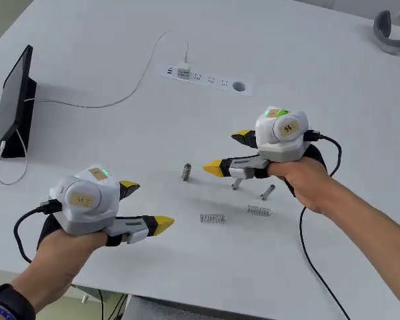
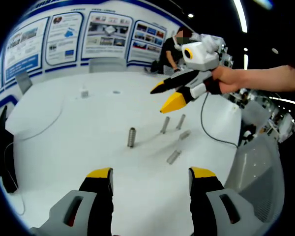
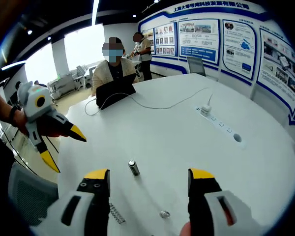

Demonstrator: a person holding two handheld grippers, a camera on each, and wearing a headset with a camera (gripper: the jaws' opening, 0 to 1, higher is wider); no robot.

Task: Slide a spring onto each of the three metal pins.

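Head cam high, fwd+down over table (image 1: 287, 40); tool cams low, opposed, sprung pin (image 2: 132, 137) common to all.

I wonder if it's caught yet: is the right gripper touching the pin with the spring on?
Apart. The left gripper view shows the open right gripper in the air, clear table between it and the sprung pin.

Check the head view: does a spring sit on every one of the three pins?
No: one loose spring and a second spring lie flat on the table, beside a bare pin.
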